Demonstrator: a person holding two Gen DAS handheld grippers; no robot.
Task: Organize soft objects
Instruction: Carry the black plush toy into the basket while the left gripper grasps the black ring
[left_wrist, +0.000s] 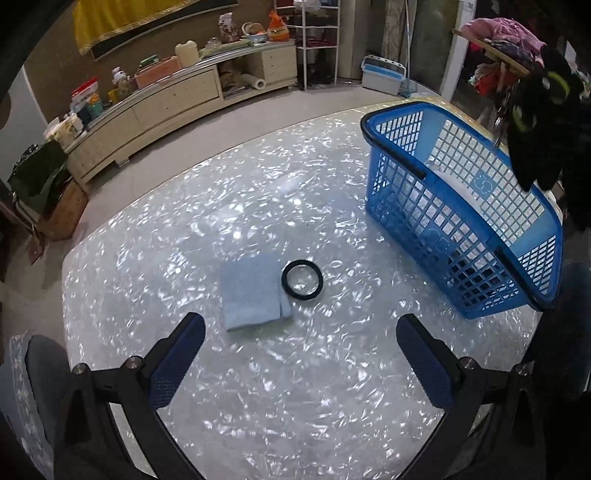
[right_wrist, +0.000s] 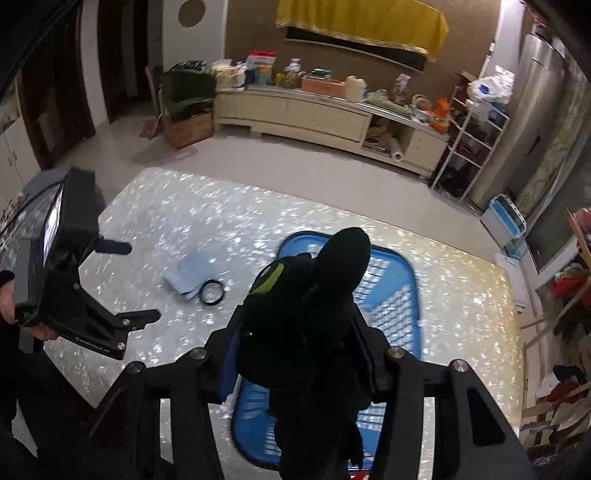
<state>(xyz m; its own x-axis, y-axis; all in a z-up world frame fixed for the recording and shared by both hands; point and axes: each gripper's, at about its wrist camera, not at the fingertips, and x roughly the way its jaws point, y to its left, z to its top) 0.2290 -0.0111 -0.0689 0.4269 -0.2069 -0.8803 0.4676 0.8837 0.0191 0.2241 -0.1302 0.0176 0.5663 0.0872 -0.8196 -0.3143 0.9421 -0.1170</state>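
Observation:
My right gripper (right_wrist: 301, 354) is shut on a black plush toy (right_wrist: 314, 306) with green eyes and holds it above the blue plastic basket (right_wrist: 399, 306). In the left wrist view the toy (left_wrist: 539, 114) hangs over the basket's (left_wrist: 461, 221) far right rim. A folded light blue cloth (left_wrist: 253, 293) lies on the pearly white table (left_wrist: 258, 387), with a black ring (left_wrist: 302, 279) touching its right side. Both also show in the right wrist view, the cloth (right_wrist: 192, 275) and the ring (right_wrist: 212, 292). My left gripper (left_wrist: 301, 354) is open and empty, just short of the cloth.
The left gripper's body (right_wrist: 70, 280) is at the left in the right wrist view. A long cream sideboard (left_wrist: 166, 99) with clutter stands across the floor behind the table. A wire shelf rack (right_wrist: 469, 140) and a white-blue bin (left_wrist: 382, 74) stand farther back.

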